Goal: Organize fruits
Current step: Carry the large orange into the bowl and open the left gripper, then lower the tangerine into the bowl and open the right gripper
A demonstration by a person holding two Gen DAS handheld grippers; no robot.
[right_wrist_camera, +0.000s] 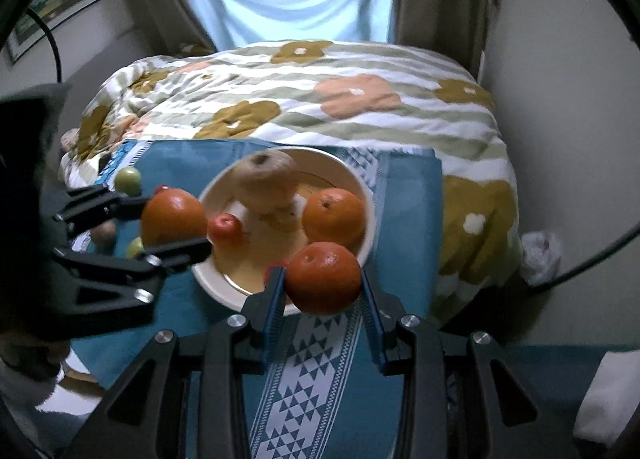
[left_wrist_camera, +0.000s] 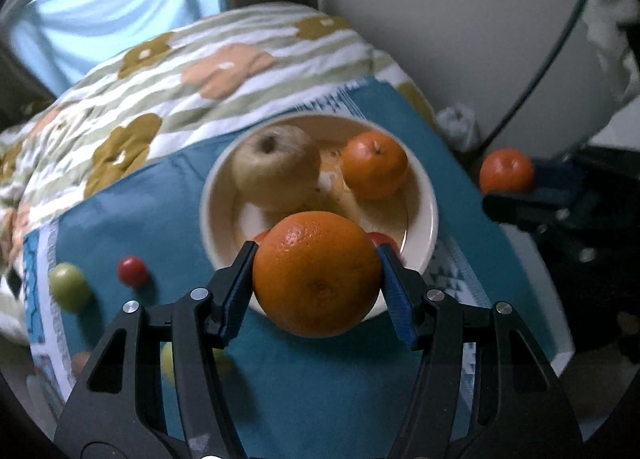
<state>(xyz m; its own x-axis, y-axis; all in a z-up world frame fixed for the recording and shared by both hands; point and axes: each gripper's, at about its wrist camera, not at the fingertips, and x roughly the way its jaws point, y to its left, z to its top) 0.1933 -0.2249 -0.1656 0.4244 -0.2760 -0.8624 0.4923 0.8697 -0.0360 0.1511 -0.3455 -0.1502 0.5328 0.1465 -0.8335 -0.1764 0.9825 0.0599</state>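
Observation:
My left gripper (left_wrist_camera: 316, 255) is shut on a large orange (left_wrist_camera: 317, 274) and holds it over the near rim of a cream bowl (left_wrist_camera: 424, 195). The bowl holds a pale apple (left_wrist_camera: 274, 171), an orange (left_wrist_camera: 374, 165) and small red fruit. My right gripper (right_wrist_camera: 322, 273) is shut on a mandarin (right_wrist_camera: 323, 278) at the bowl's near right rim (right_wrist_camera: 360, 187). In the right wrist view the left gripper (right_wrist_camera: 176, 219) with its orange (right_wrist_camera: 173, 215) is at the bowl's left. The right gripper with its mandarin (left_wrist_camera: 506, 171) shows at the right of the left wrist view.
The bowl stands on a teal patterned cloth (left_wrist_camera: 160, 195) laid on a bed with a floral quilt (right_wrist_camera: 304, 99). A green fruit (left_wrist_camera: 69, 286), a small red fruit (left_wrist_camera: 133, 271) and more small fruit lie on the cloth left of the bowl. A wall is close on the right.

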